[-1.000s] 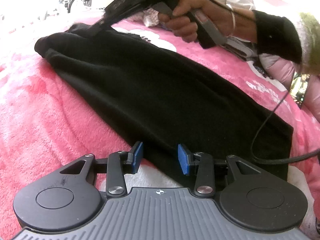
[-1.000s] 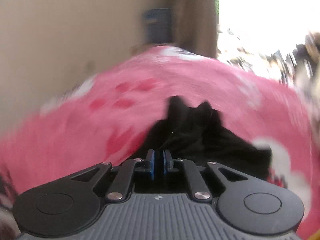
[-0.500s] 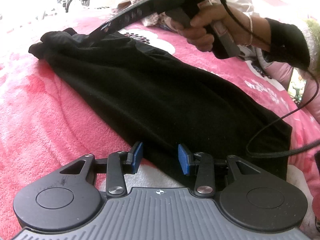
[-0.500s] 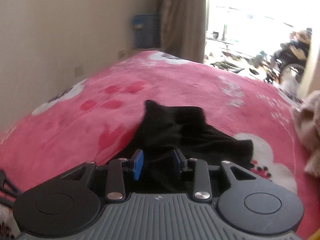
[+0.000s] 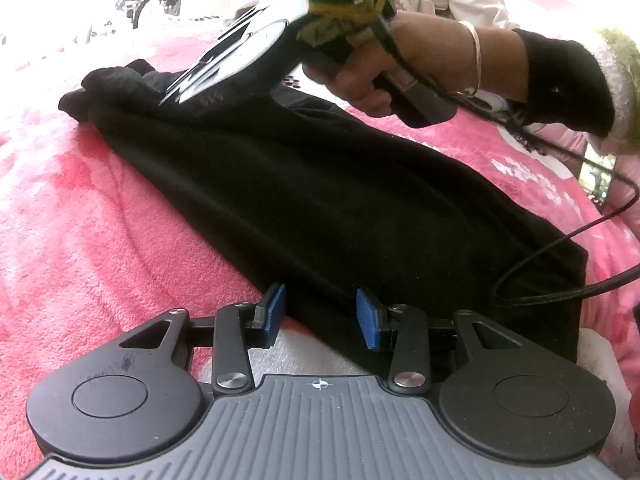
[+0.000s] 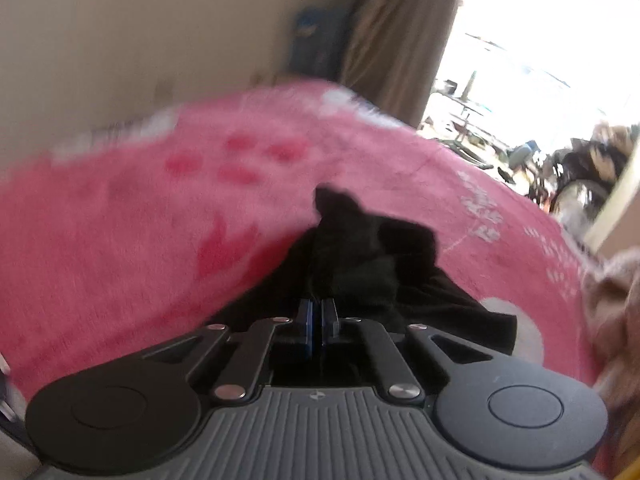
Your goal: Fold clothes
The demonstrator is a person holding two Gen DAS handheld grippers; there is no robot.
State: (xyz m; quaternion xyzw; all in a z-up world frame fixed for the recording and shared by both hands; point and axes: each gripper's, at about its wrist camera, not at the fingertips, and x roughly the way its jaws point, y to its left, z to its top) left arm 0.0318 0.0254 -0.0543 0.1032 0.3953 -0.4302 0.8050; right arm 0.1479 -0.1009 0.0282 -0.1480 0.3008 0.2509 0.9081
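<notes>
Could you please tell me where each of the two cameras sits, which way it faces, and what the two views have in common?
Left wrist view: sits on the left gripper, looking down along the long black fabric garment; its open jaws straddle the near edge; the person's right hand shows beyond.
Right wrist view: sits on the right gripper, shut on the bunched far end, facing a beige wall and bright doorway.
Shared: the black garment and the pink fleece blanket.
</notes>
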